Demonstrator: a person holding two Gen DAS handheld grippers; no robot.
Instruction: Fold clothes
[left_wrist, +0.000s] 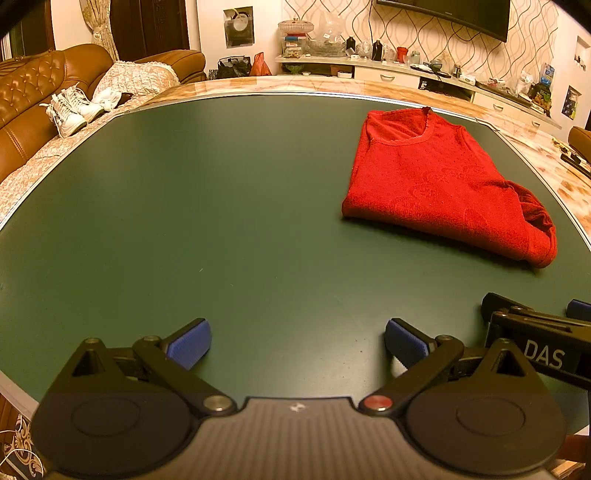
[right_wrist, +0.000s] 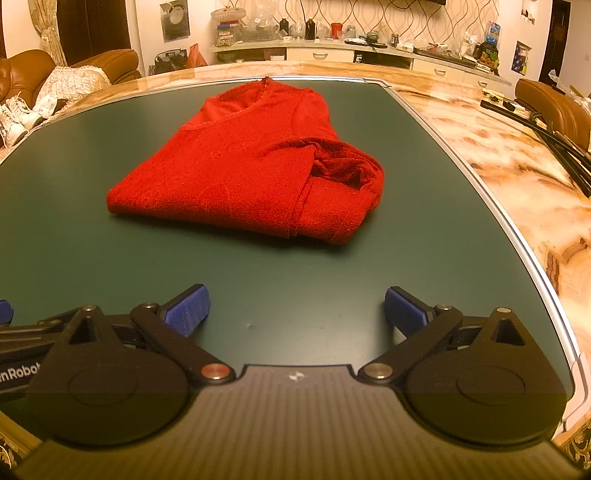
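Red top (right_wrist: 240, 166) folded on green mat (right_wrist: 147, 266), neckline away (long axis front-back); both tools (left_wrist: 297, 345) (right_wrist: 297, 310) wide apart, nothing gripped.

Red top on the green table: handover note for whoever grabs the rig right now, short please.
Left gripper: open, empty, low over the near part of the green table.
Right gripper: open, empty, alongside the left one, facing the garment.
Red top: lies folded into a compact bundle toward the far right of the table, neckline on the far side, touched by neither gripper.
Done: body looks folded over.
Left: a bunched sleeve or hem sticks out loosely at the right end; probably tuck or flatten it. No other clothes seen on the table.
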